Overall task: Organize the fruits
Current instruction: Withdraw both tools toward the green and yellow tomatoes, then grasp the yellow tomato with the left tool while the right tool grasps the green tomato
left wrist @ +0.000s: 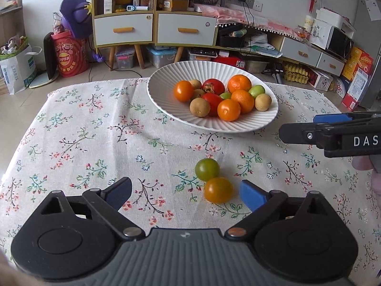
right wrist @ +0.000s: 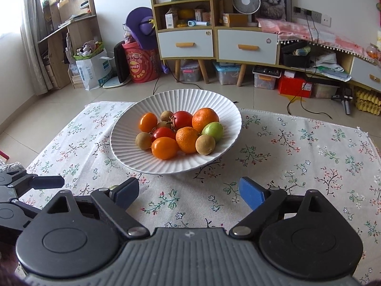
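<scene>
1. Left wrist view: left hand-held gripper (left wrist: 185, 194) spread wide, empty; orange tomato (left wrist: 218, 190) lies just ahead between its pads, touching green tomato (left wrist: 207, 169).
2. Right hand-held gripper (right wrist: 190, 191) spread, farther from both.

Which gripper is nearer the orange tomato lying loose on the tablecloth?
Left. The left gripper stands open right at the orange tomato, which sits just ahead between its fingers. The right gripper hangs off to the side, nearer the bowl.

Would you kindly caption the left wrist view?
Open left gripper nears two tomatoes before the fruit bowl.
</scene>
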